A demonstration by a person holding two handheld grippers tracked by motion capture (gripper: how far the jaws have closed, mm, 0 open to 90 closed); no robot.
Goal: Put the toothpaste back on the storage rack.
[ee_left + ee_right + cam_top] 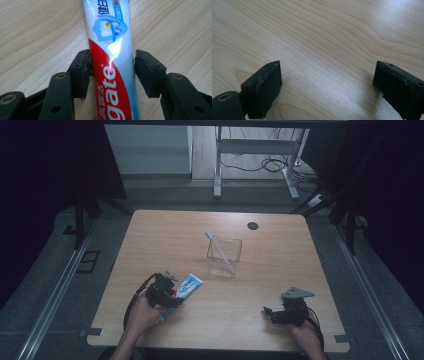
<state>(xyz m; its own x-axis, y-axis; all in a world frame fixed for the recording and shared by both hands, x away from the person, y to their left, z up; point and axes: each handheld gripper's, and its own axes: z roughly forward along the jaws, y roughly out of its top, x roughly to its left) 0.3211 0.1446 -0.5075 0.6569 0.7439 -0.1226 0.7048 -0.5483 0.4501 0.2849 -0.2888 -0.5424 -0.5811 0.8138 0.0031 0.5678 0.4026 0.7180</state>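
Note:
A red, white and blue toothpaste tube lies flat on the wooden table at the front left. My left gripper is over its lower end. In the left gripper view the tube runs up between the two pads, which sit tight against its sides, so the left gripper is shut on it. My right gripper rests low at the front right, jaws wide apart. In its own view the right gripper has only bare wood between the pads.
A clear plastic cup stands mid-table with a pink toothbrush leaning inside it. A black round cap sits in the tabletop at the back. Desk legs and cables lie on the floor beyond the table.

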